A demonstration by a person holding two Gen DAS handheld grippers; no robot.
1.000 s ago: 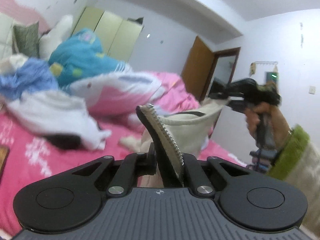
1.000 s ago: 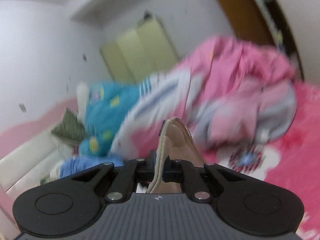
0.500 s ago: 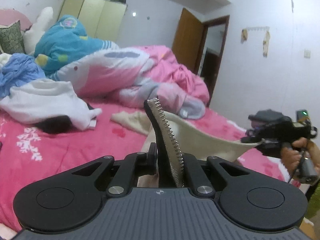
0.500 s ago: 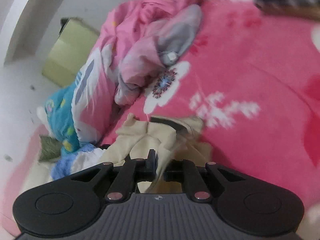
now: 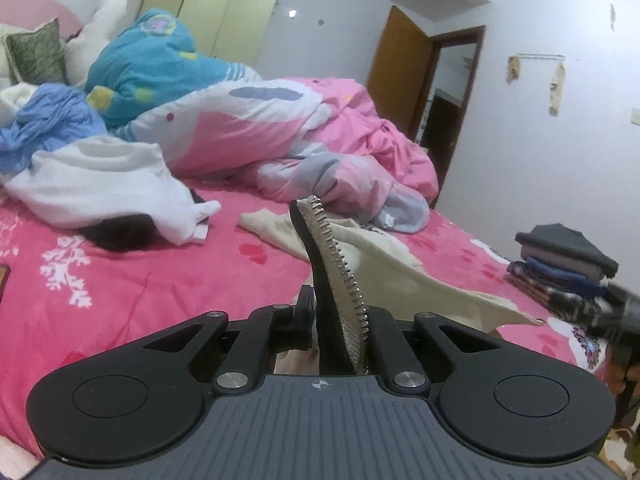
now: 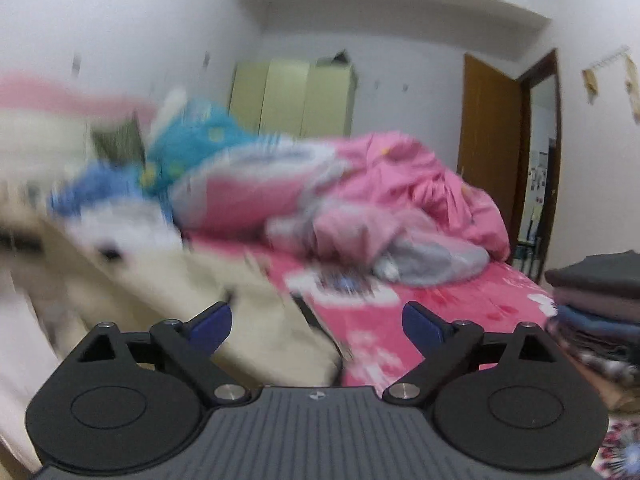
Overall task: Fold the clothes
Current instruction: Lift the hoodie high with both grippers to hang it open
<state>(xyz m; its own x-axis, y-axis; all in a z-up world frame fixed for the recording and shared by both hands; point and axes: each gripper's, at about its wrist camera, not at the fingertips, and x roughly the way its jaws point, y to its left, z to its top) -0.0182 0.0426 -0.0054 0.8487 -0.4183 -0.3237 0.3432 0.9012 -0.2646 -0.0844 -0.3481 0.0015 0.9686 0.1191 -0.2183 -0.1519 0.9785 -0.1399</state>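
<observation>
On the bed, nearest first:
Left gripper (image 5: 340,316): jaws pinched together on a dark zipper edge (image 5: 336,264) of the cream garment (image 5: 404,272); the toothed strip stands up between them.
Cream garment: runs from the left gripper out over the pink sheet (image 5: 160,280), one corner stretched toward the right, the far part lying flat near the pink quilt.
Right gripper (image 6: 316,320): spread wide, blue pads (image 6: 212,322) well apart, nothing between them; the cream cloth (image 6: 256,332) hangs just below and left of it, blurred.
Folded stack (image 5: 564,268): dark and striped clothes piled at the bed's right edge; also seen from the right wrist (image 6: 600,300).
White garment (image 5: 104,184): crumpled on the sheet at left, a black patch under it.
Blue cloth (image 5: 48,128): bunched behind the white garment.
Pink quilt (image 5: 320,140): heaped across the middle of the bed.
Teal bedding (image 5: 152,56): piled behind the quilt, next to a green cushion (image 5: 36,56).
Far wall: pale green wardrobe (image 5: 216,12); wooden door (image 5: 400,68) standing open at right.
</observation>
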